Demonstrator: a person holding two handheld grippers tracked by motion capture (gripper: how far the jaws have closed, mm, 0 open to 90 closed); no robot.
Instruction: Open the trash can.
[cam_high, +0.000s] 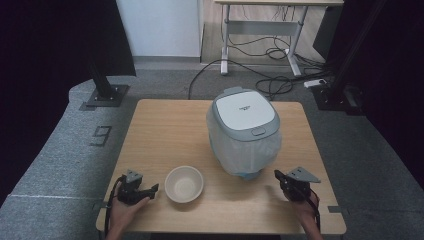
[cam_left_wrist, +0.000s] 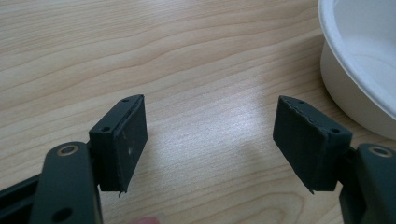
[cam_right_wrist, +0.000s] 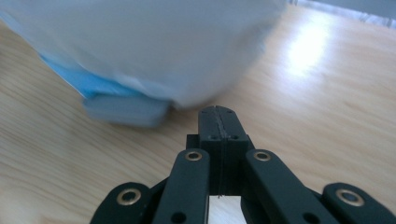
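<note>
In the left gripper view the white bowl is cut off at three o'clock. In the right gripper view the plastic-wrapped rice cooker is blurred and cut off at twelve o'clock, its base a soft smear.

A large dark numeral "9" lay on the grey carpeted floor to the left of the light wooden table, and it could be read plainly. A small dark line of print stood on the white lid panel of the grey-and-white rice cooker, too small to make out.
</note>
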